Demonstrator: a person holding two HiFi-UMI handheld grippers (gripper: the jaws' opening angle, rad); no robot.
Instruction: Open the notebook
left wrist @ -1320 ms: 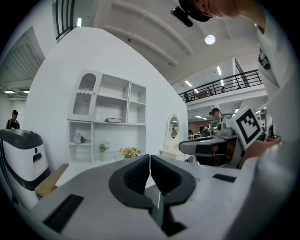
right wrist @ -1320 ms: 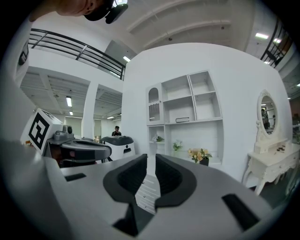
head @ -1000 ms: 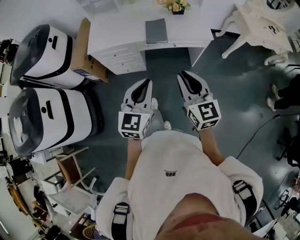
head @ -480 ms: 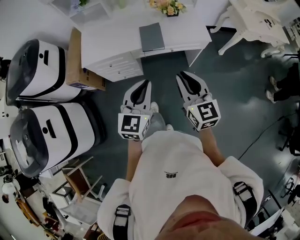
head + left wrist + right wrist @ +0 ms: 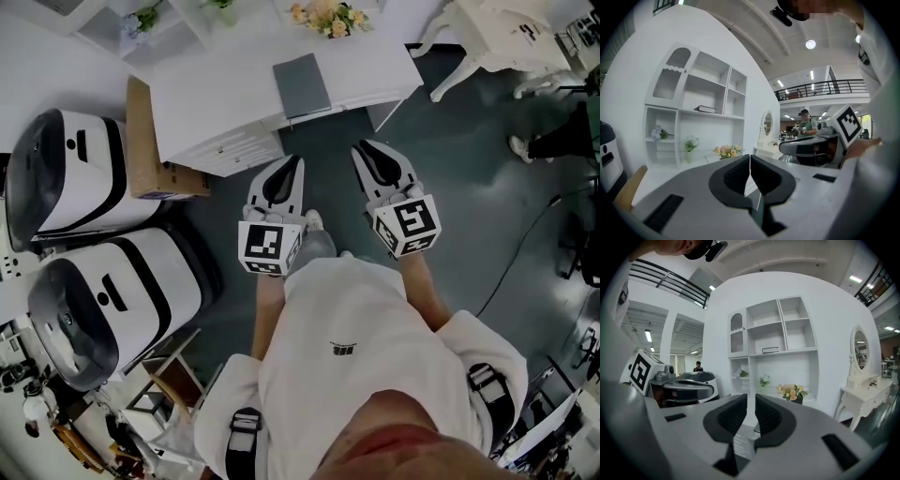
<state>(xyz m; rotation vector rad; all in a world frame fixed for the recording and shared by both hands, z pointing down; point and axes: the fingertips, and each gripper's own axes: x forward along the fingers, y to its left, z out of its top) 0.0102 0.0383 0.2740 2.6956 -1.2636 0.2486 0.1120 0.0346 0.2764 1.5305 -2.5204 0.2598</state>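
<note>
**Grippers short of the desk; notebook closed, untouched.**

Notebook point(image 5: 302, 86) lies flat and closed near the front edge of the desk point(image 5: 216, 103), with flowers point(image 5: 323, 17) behind it. Both grippers hang over the floor, well apart from it. Left gripper point(image 5: 292, 169): fingers point(image 5: 733, 176) clenched together, empty. Right gripper point(image 5: 366, 155): fingers point(image 5: 729, 420) a narrow slit apart, nothing between. Risks, as judged: the thin cover offers little to catch, so a fingertip pushing at its edge may slide the book toward the flowers instead of lifting the cover. Unless one gripper pins it, the whole book could rise.
</note>
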